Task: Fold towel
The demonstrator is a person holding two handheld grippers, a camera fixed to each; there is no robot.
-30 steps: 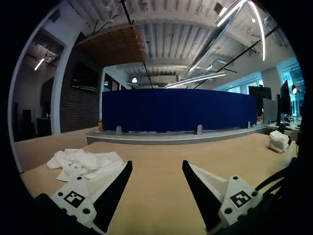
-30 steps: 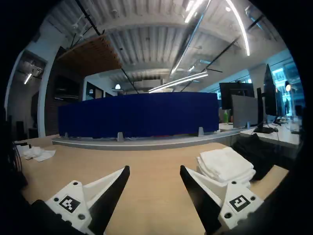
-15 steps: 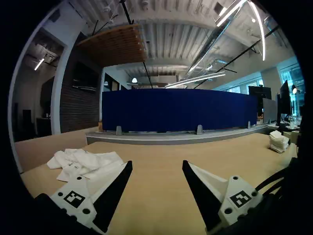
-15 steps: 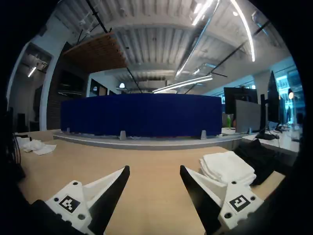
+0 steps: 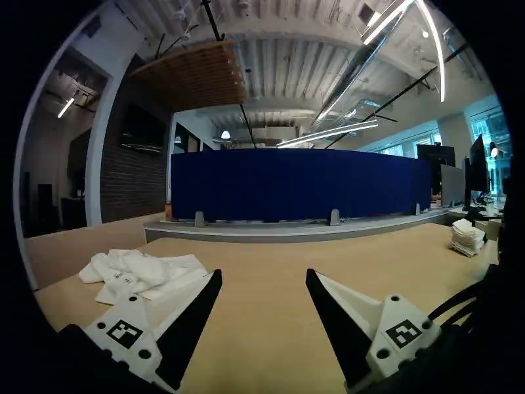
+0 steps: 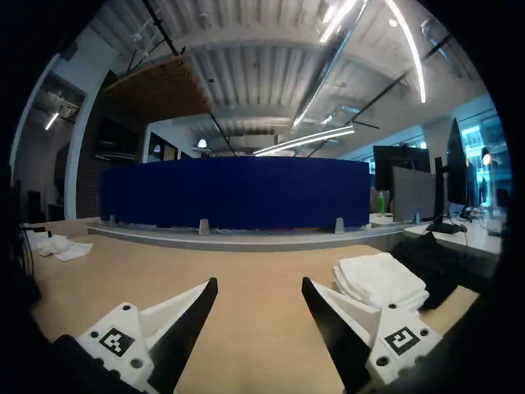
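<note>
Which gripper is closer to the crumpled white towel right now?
Left. The left gripper is open right beside the crumpled towel. The right gripper is far across the table from it, next to the folded stack.

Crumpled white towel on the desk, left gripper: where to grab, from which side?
Probably the flat flap at the near right edge of the crumpled towel, which lies thin on the desk. Bring the open left gripper in low from that side. The middle is bunched in thick folds, so a pinch there would likely take several layers.
</note>
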